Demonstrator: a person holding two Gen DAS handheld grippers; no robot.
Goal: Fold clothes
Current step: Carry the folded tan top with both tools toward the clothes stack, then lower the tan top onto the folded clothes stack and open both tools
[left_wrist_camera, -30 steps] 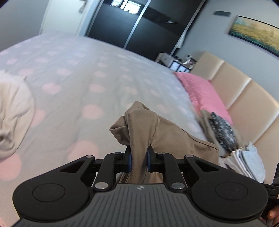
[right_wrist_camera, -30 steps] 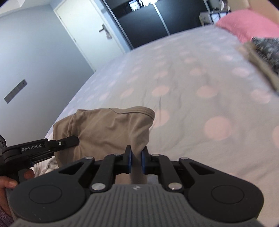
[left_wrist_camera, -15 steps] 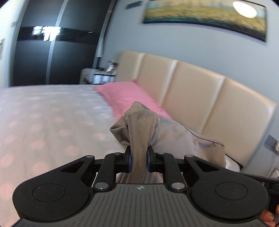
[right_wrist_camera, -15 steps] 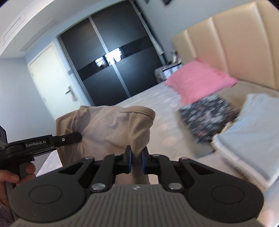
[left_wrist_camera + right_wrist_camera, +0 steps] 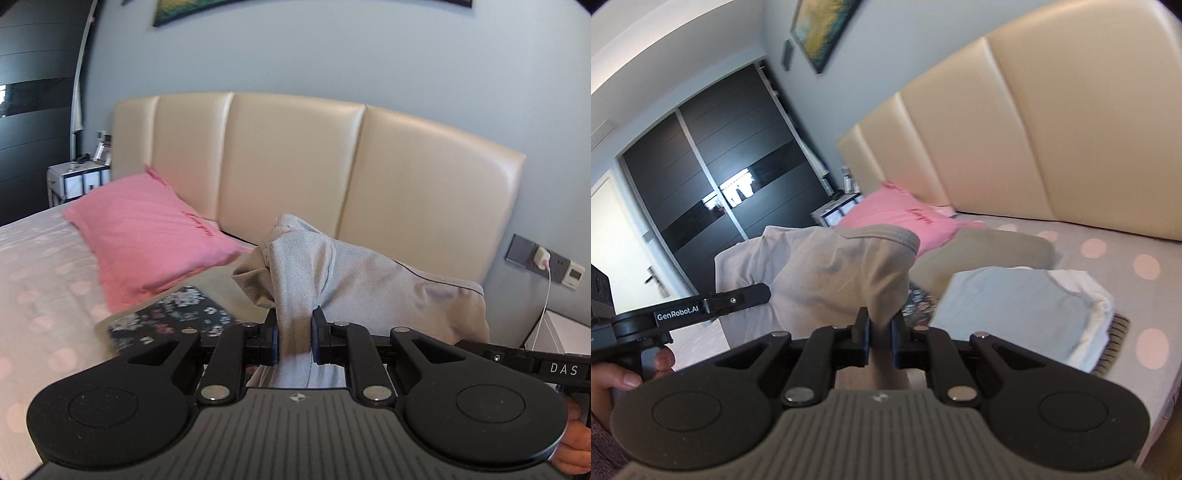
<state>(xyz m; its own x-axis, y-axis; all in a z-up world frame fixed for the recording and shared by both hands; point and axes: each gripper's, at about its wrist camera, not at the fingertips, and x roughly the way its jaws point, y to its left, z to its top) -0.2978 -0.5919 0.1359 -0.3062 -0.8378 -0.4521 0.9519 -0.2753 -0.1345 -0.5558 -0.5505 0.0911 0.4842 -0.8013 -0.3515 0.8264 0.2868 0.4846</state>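
Within the last second the beige garment (image 5: 354,280) had been swung from above the dotted bedspread (image 5: 1115,254) toward the headboard (image 5: 295,162), where folded clothes (image 5: 1023,306) and a pink pillow (image 5: 147,229) lay. It was held in the air, bunched, pinched tightly by the closed left gripper (image 5: 294,338) and right gripper (image 5: 880,338). A carry to the stack was suggested, though this could not be settled.
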